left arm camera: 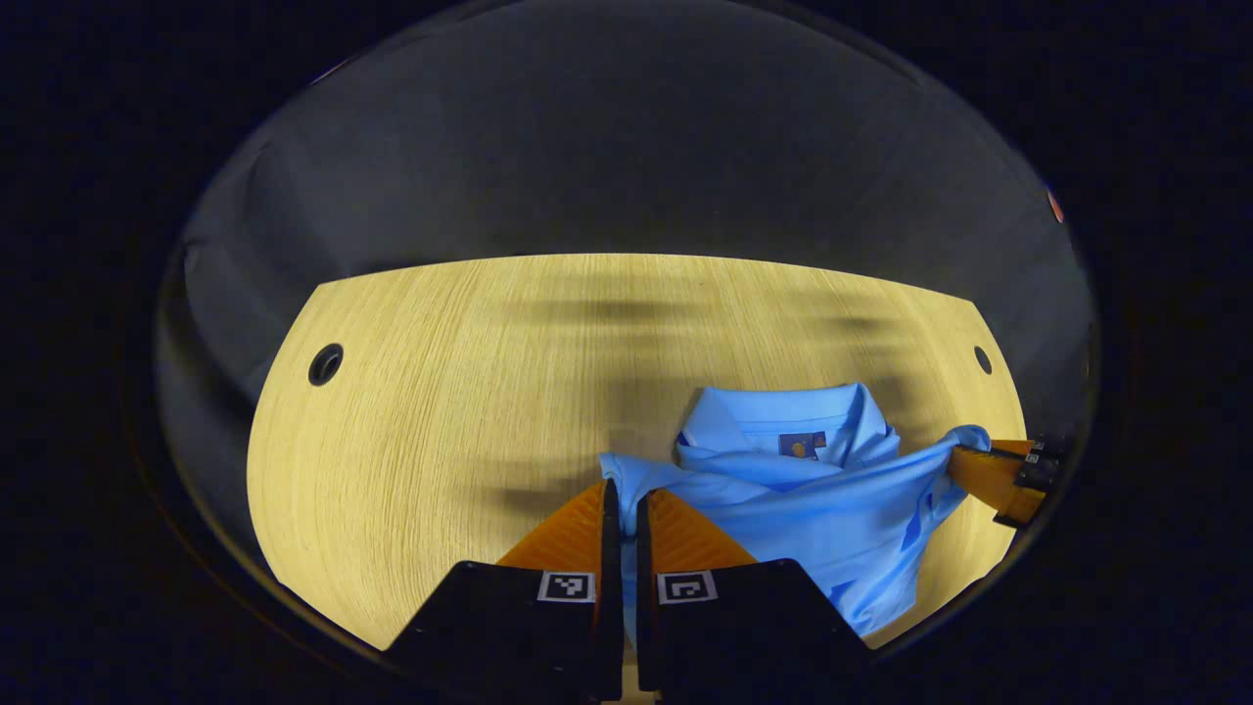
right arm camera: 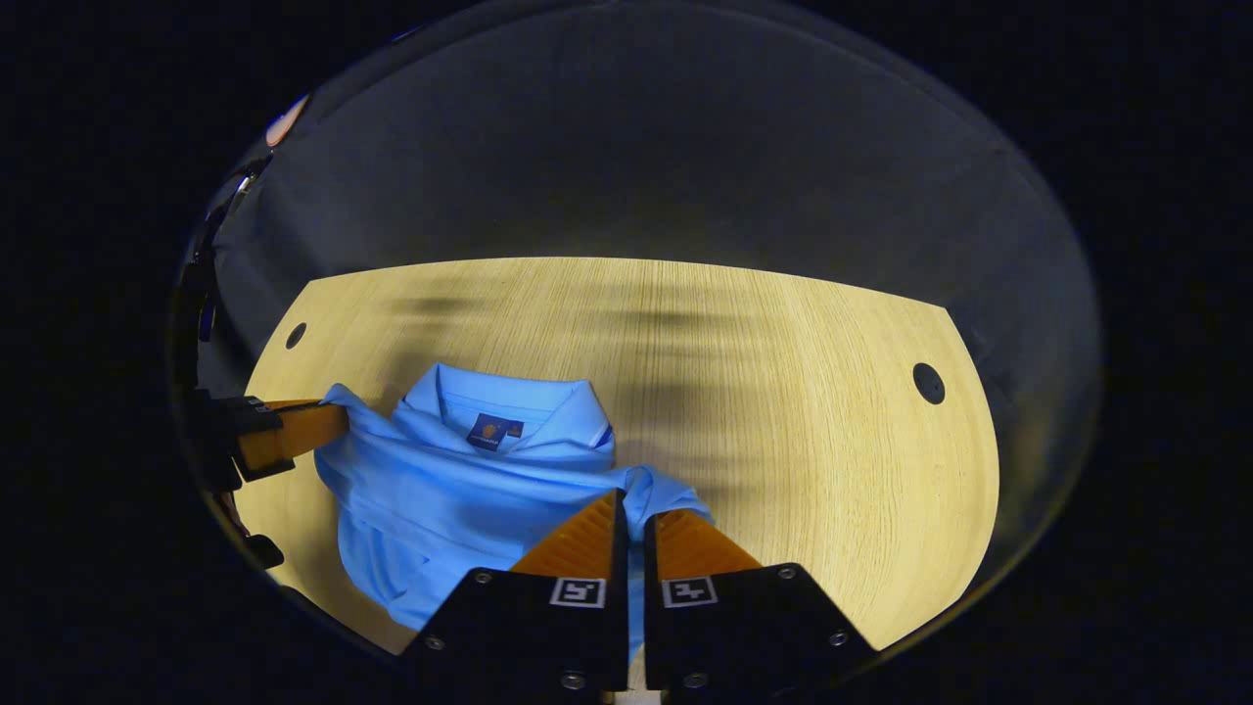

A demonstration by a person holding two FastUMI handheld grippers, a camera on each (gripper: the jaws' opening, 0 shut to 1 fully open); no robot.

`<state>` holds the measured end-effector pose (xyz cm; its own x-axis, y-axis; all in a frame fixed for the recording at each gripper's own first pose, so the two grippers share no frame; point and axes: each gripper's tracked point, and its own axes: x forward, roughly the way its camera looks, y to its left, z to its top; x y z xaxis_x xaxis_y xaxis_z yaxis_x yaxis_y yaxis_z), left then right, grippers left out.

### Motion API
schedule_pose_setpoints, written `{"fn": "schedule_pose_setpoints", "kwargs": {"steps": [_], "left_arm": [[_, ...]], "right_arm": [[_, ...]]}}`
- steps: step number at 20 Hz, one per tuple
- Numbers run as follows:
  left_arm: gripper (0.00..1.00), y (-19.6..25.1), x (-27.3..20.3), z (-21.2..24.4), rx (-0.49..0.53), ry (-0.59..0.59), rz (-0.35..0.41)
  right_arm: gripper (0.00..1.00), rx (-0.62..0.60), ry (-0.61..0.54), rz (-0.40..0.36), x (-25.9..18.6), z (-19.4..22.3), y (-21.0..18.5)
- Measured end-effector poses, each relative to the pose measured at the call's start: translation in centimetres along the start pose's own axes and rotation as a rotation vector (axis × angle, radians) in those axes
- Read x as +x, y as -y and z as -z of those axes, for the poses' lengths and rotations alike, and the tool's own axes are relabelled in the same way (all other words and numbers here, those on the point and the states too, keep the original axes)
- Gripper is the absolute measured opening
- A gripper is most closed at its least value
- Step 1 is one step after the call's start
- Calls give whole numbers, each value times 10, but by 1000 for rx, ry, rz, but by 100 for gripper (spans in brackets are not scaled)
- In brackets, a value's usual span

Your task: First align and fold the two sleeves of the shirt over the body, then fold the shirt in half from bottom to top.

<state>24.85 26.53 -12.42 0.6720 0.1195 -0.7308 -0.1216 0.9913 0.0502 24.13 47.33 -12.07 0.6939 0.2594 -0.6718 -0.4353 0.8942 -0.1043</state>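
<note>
A light blue polo shirt (left arm camera: 812, 499) lies on the wooden table (left arm camera: 440, 392), collar toward the far edge, its lower part lifted over the body. In the left gripper view my left gripper (left arm camera: 626, 490) is shut on a corner of the shirt's hem. The right gripper (left arm camera: 969, 455) shows at the right edge there, pinching the other corner. In the right gripper view the shirt (right arm camera: 460, 490) hangs stretched between my right gripper (right arm camera: 634, 499), shut on the fabric, and the left gripper (right arm camera: 328, 416) at the left.
The table has a round cable hole at each far corner: hole (left arm camera: 325, 364), hole (left arm camera: 982, 359), and in the right gripper view hole (right arm camera: 928, 383). Dark booth cloth (left arm camera: 626, 147) rises behind the table's far edge.
</note>
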Motion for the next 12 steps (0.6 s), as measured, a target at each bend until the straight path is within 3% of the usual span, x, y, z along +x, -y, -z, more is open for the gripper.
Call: {"fn": "schedule_pose_setpoints", "kwargs": {"steps": [2, 3, 4, 6, 7, 8, 12], "left_arm": [[23, -1, -6, 2, -13, 8, -7], [42, -3, -10, 1, -19, 16, -10], [61, -7, -17, -3, -26, 31, -14], [100, -8, -39, -12, -41, 72, -14], [100, -11, -49, -17, -39, 102, -20], [100, -13, -63, -22, -32, 140, -28], [100, -15, -141, -52, -7, 296, -17]], "right_arm": [[15, 2, 5, 4, -5, -1, 0], [27, 11, -2, 13, -8, 1, 1], [31, 18, -7, 18, -13, 2, 3], [70, 29, 3, 10, -26, 4, 2], [89, 41, 10, 2, -35, 5, 0], [100, 50, 23, -3, -47, 5, -1], [100, 71, 114, -1, -104, -6, -3]]}}
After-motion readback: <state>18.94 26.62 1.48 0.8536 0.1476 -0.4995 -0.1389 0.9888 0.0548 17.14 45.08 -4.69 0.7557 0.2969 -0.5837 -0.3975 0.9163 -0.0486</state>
